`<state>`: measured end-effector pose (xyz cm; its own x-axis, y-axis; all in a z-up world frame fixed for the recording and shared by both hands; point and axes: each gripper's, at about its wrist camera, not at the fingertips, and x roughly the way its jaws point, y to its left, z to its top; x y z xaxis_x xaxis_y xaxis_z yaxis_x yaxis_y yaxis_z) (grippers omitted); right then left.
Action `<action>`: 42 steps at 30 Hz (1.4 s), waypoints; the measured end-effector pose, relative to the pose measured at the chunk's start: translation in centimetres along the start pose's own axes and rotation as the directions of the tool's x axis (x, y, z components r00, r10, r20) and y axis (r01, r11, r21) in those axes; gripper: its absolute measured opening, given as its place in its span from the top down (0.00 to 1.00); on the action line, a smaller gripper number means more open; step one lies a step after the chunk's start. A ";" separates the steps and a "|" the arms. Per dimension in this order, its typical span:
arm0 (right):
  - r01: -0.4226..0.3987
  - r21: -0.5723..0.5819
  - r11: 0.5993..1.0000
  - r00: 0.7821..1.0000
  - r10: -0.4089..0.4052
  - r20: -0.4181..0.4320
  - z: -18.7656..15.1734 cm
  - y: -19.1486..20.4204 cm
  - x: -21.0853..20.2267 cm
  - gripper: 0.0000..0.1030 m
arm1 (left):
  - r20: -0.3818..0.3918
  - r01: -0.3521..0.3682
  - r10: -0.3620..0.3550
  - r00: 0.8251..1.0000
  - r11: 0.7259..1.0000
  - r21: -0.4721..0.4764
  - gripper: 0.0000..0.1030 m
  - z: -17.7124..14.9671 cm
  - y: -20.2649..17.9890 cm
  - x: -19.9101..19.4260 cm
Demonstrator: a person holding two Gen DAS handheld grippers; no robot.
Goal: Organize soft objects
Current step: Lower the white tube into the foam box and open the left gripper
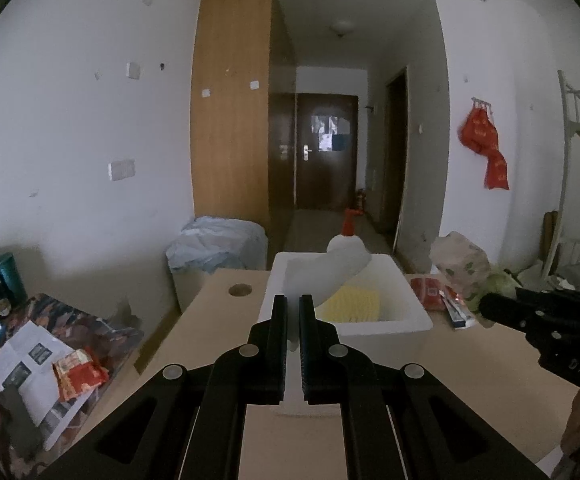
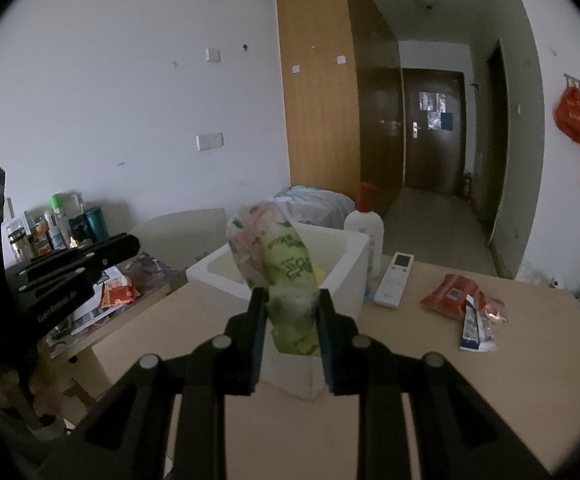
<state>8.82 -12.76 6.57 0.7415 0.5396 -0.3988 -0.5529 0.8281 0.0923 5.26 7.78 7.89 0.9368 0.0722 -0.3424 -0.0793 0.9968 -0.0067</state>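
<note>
Only the right wrist view shows the remote control (image 2: 393, 280) beside the foam box (image 2: 346, 272).

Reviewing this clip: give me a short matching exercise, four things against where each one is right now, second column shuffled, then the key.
Things:
1. tissue pack
2. remote control
3. yellow sponge
4. lotion bottle

Places:
A. inside the white foam box
B. between the right gripper fingers
C. flat on the table, right of the box
D. upright behind the box

Pairs: 1-B, 2-C, 3-A, 4-D
</note>
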 end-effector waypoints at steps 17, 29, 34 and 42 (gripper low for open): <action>-0.009 0.012 1.000 0.999 0.010 -0.032 1.8 -1.3 3.2 0.73 | -0.031 0.033 -0.033 0.999 0.999 0.014 0.95 1.9 0.1 4.2; 0.008 0.026 1.000 0.999 -0.007 -0.049 3.4 -2.6 6.0 0.73 | -0.055 0.064 -0.062 0.997 0.997 0.033 0.95 3.4 -0.1 8.6; 0.007 0.029 1.000 0.999 -0.006 -0.052 3.6 -3.0 6.7 0.73 | -0.069 0.071 -0.068 0.995 0.997 0.038 0.95 3.7 -0.3 10.0; 0.010 0.035 0.999 0.998 -0.008 -0.060 3.6 -3.4 7.3 0.73 | -0.088 0.091 -0.087 0.992 0.995 0.040 0.95 3.6 -0.9 11.5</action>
<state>17.47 -11.07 6.64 0.7220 0.5229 -0.4532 -0.5316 0.8384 0.1204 17.38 7.82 7.37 0.9064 -0.0185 -0.4220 0.0203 0.9998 -0.0003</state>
